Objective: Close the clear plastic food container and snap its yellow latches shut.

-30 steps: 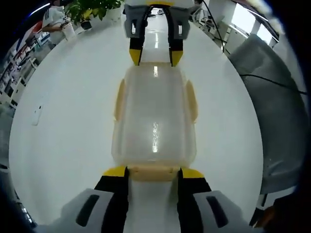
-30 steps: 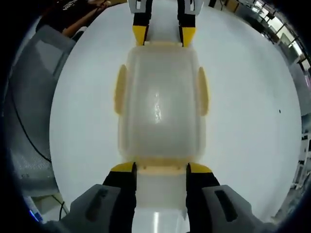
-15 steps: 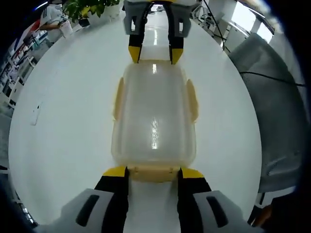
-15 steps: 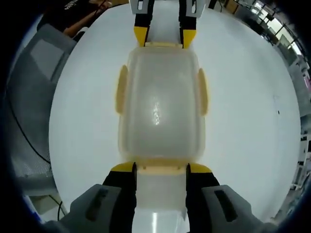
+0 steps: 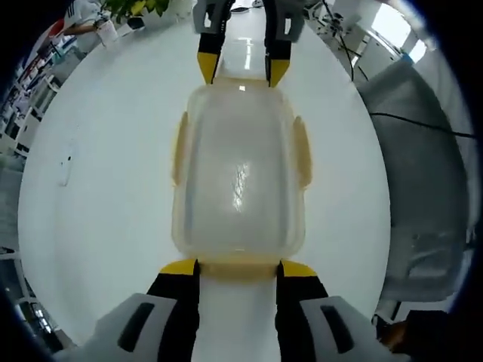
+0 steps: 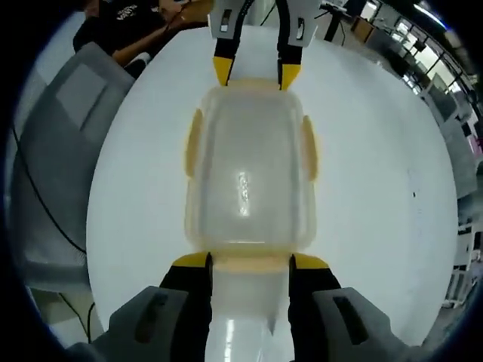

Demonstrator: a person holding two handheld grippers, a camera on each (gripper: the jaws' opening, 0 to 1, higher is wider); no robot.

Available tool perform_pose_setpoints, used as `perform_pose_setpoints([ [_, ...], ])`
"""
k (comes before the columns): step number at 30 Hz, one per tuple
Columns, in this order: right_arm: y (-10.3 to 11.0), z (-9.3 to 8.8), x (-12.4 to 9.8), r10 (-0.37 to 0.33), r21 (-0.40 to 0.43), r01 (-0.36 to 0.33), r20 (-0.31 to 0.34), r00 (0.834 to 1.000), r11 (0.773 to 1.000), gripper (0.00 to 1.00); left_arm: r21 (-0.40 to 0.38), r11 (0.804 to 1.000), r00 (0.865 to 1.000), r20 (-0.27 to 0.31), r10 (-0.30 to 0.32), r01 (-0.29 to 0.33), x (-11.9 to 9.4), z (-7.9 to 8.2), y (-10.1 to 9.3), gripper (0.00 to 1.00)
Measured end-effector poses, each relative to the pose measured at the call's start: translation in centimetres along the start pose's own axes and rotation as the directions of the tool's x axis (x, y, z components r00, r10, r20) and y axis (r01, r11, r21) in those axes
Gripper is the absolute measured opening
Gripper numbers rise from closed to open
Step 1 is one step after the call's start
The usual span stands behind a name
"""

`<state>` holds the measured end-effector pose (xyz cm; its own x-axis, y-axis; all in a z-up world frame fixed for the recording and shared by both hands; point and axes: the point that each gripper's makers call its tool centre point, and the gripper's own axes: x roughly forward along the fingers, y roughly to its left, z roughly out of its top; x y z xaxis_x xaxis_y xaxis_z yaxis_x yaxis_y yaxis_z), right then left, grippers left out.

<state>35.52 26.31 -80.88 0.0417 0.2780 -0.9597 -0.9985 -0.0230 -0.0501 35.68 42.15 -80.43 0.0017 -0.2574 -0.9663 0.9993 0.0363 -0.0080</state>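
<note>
The clear plastic container [image 5: 238,173] has its lid on, with yellow latches [image 5: 179,147] along both long sides. It hangs between my two grippers, above the white table [image 5: 98,188]. My left gripper [image 5: 238,268] holds the near end, its jaws wide apart with the yellow end latch filling the gap. The right gripper [image 5: 235,68] holds the far end. In the right gripper view the container [image 6: 245,177] lies the same way. There my right gripper [image 6: 249,262] clasps the near end latch and the left gripper [image 6: 254,72] the far one.
The round white table [image 6: 377,196] lies below. A grey chair [image 5: 423,151] stands by its edge, also seen as a grey chair [image 6: 60,136]. A person in black [image 6: 124,34] sits beyond the table. Plants [image 5: 136,7] and desks line the room.
Both views have drawn away from the table, which looks smaller now. The container keeps its size and place between the grippers, so it has risen with them.
</note>
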Motion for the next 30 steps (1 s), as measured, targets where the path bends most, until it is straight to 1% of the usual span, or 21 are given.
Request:
perform_pose_setpoints([
  [4,0.5,-0.5,-0.8,0.013,-0.008,-0.013,0.02,1.0,1.0,0.36,-0.009,1.0,1.0,-0.001,0.002,-0.002,-0.5,0.8,-0.8,0.33],
  [8,0.9,-1.1,-1.7,0.011,-0.021,-0.01,0.034,0.999,1.0,0.36,-0.023,1.0,1.0,0.005,0.004,-0.004,-1.2,1.8,-1.4,0.33],
  [11,1.1,-1.9,-2.7,0.009,-0.029,-0.008,0.052,0.999,1.0,0.36,-0.037,0.999,1.0,0.014,0.004,-0.003,-1.7,3.1,-1.9,0.33],
  [15,1.5,-3.1,-3.7,0.012,-0.032,-0.01,0.061,0.998,0.999,0.36,-0.042,0.999,1.0,0.011,0.001,0.0,-1.7,4.9,-2.4,0.33],
  [17,1.5,-4.1,-4.4,0.01,-0.039,-0.008,0.062,0.998,0.999,0.36,-0.049,0.999,1.0,0.01,-0.002,0.002,-1.7,5.8,-2.5,0.33],
  [18,1.5,-4.7,-4.7,0.008,-0.041,-0.005,0.06,0.998,0.999,0.36,-0.05,0.999,1.0,0.011,0.0,0.001,-1.7,6.5,-2.6,0.33],
  [20,1.5,-5.8,-5.3,0.0,-0.037,0.002,0.059,0.998,0.999,0.36,-0.039,0.999,1.0,0.016,0.01,-0.01,-1.7,7.8,-2.4,0.33],
  [21,1.5,-6.3,-5.6,-0.003,-0.034,0.005,0.059,0.998,0.999,0.36,-0.037,0.999,1.0,0.016,0.011,-0.011,-1.6,8.1,-2.4,0.33],
  [22,1.5,-6.9,-6.0,-0.005,-0.033,0.007,0.06,0.998,0.999,0.36,-0.037,0.999,1.0,0.018,0.01,-0.01,-1.5,8.8,-2.4,0.33],
  [26,1.4,-9.1,-6.9,-0.015,-0.024,0.016,0.051,0.999,1.0,0.36,-0.024,1.0,0.999,0.026,0.019,-0.018,-1.0,11.4,-2.2,0.33],
  [27,1.4,-9.8,-7.1,-0.016,-0.022,0.017,0.047,0.999,1.0,0.36,-0.023,1.0,0.999,0.029,0.018,-0.017,-0.9,11.9,-2.1,0.33],
  [30,1.5,-11.2,-7.5,-0.018,-0.015,0.018,0.045,0.999,1.0,0.36,-0.015,1.0,0.999,0.031,0.013,-0.013,-0.5,13.5,-2.2,0.33],
])
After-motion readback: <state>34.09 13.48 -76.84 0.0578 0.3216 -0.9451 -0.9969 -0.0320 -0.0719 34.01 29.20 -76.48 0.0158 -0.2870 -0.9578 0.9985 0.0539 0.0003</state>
